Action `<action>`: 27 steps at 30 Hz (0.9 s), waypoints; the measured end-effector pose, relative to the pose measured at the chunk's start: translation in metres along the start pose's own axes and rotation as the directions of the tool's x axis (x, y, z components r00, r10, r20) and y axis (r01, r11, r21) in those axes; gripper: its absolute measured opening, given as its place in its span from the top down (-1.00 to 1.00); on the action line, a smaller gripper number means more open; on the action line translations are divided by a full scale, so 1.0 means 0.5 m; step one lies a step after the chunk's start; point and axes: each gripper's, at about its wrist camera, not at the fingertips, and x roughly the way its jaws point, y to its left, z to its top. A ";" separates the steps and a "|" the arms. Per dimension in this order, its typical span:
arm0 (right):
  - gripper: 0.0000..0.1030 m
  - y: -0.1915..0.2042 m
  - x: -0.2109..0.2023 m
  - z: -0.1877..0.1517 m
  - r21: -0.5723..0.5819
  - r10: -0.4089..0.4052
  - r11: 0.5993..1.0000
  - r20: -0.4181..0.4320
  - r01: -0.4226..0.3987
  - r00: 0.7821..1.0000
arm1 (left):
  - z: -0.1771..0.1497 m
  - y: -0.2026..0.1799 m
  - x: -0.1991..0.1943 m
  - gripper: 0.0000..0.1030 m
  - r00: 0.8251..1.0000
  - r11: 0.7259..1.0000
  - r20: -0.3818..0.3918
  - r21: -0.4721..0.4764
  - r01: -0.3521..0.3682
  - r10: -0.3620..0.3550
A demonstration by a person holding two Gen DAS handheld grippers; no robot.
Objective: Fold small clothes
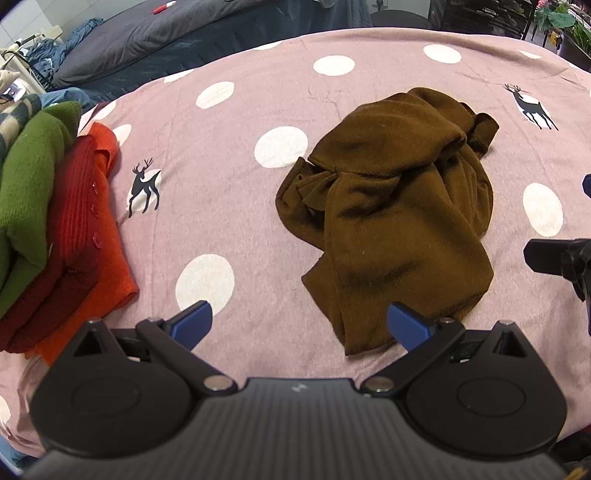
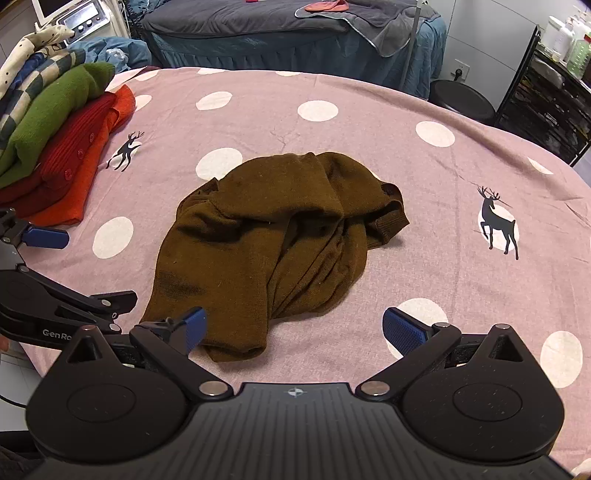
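A brown knitted garment lies crumpled in a heap on the pink spotted sheet; the right wrist view shows the same brown garment in the middle of the sheet. My left gripper hovers open just short of its near hem, blue pads wide apart and holding nothing. My right gripper is open too, its left pad just over the garment's near edge. The left gripper shows at the left edge of the right wrist view.
A stack of folded clothes, orange, dark red, green and checked, sits at the left of the sheet, seen again as a stack. A dark bed stands behind. A black stool and shelving lie to the right.
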 end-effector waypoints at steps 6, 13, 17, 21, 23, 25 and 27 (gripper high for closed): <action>-1.00 -0.001 0.000 0.000 0.002 -0.004 1.000 0.001 0.004 1.000 | 0.000 0.009 0.000 -1.00 1.000 1.000 0.005 -0.024 0.001 0.000; -1.00 -0.007 -0.006 0.003 0.005 -0.014 1.000 0.035 0.014 0.999 | 0.004 0.026 -0.008 -1.00 0.999 0.997 0.036 -0.066 0.036 -0.034; -1.00 -0.009 -0.015 0.008 0.007 -0.037 0.999 0.087 0.036 0.996 | 0.005 0.028 -0.012 -1.00 0.998 0.998 0.063 -0.062 0.026 -0.022; -1.00 -0.023 -0.030 0.011 0.048 -0.084 0.996 0.174 0.077 0.981 | 0.011 0.030 -0.030 -1.00 0.990 0.998 0.136 -0.045 -0.039 0.045; -1.00 -0.033 -0.040 0.013 0.084 -0.101 0.993 0.229 0.083 0.968 | 0.014 0.040 -0.039 -1.00 0.982 0.996 0.174 -0.072 -0.058 0.070; -1.00 -0.039 -0.048 0.012 0.109 -0.107 0.991 0.281 0.079 0.954 | 0.014 0.051 -0.044 -1.00 0.973 0.993 0.218 -0.105 -0.052 0.074; -1.00 -0.039 -0.044 0.013 0.098 -0.080 0.994 0.294 0.053 0.953 | 0.014 0.059 -0.035 -1.00 0.969 0.993 0.241 -0.121 -0.017 0.046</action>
